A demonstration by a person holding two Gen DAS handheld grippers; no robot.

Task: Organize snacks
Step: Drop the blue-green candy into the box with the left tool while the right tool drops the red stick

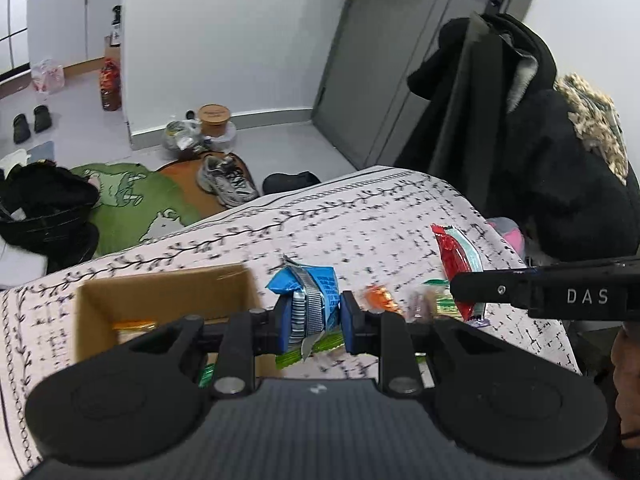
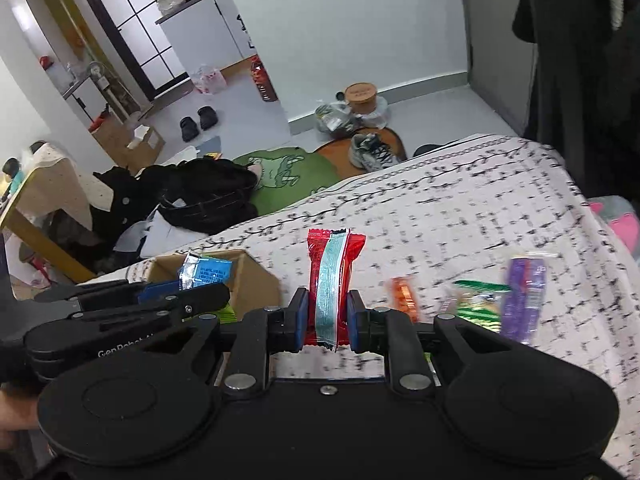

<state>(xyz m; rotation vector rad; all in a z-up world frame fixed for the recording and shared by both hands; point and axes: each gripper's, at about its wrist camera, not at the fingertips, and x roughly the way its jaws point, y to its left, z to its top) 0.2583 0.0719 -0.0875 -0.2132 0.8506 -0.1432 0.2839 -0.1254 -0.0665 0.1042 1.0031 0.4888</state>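
Patterned tablecloth point(image 2: 460, 208) lies bare beyond both clamped packets: left hand-held gripper point(image 1: 312, 316) blue point(image 1: 316, 296), right hand-held gripper point(image 2: 324, 316) red point(image 2: 332, 276).

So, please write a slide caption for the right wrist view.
Right gripper holds red snack packet above patterned tablecloth.

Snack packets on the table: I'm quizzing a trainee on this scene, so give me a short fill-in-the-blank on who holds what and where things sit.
1. The left tongs are shut on the ____ packet.
2. The right tongs are shut on the ____ packet.
3. The open container on the tablecloth is a cardboard ____.
4. The purple packet lies on the tablecloth, to the ____ of the right tongs in the right wrist view.

Missing words: blue; red; box; right
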